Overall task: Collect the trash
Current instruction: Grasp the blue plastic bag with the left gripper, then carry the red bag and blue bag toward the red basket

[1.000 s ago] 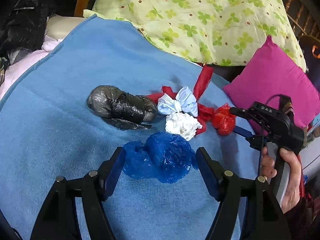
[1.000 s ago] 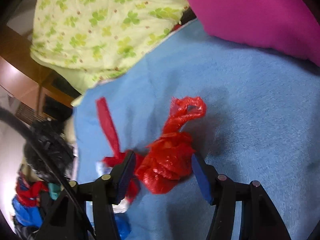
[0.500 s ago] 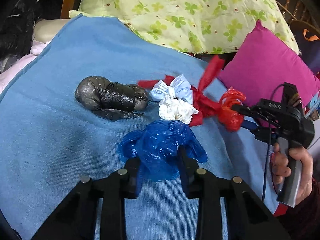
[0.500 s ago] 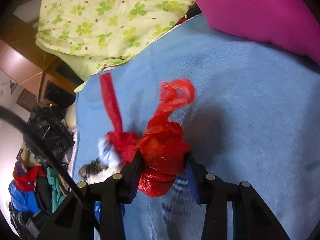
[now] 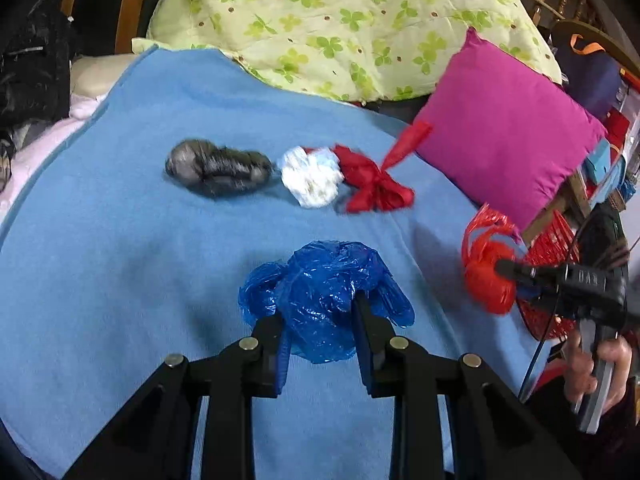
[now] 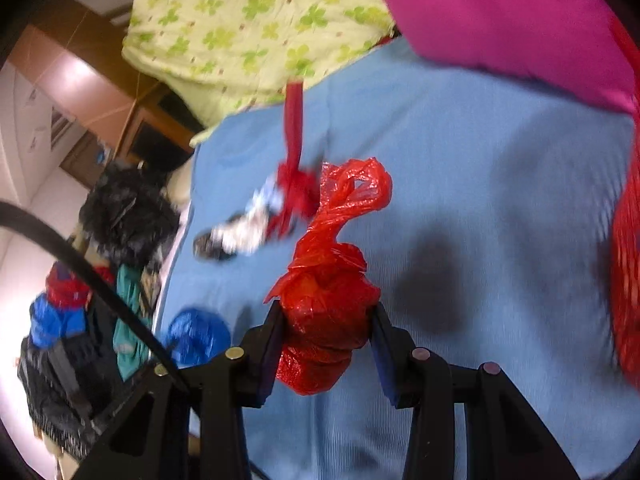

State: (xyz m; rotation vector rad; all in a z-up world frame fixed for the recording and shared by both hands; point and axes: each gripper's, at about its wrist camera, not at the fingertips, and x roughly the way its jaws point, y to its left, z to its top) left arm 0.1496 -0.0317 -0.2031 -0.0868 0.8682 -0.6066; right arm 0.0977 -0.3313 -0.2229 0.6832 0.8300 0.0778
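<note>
Left gripper point(image 5: 319, 330) clamps blue bag point(image 5: 324, 292) — raised.

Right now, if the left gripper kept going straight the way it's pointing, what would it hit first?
Shut on the blue plastic bag, the left gripper points toward the white crumpled tissue on the blue blanket; depth is unclear.

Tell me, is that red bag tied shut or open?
Tied shut: the red bag has a twisted, knotted neck above its bulging body, held in the right gripper.

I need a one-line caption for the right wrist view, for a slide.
Right gripper clamps a knotted red plastic bag above the blue blanket, beside a red mesh basket.
</note>
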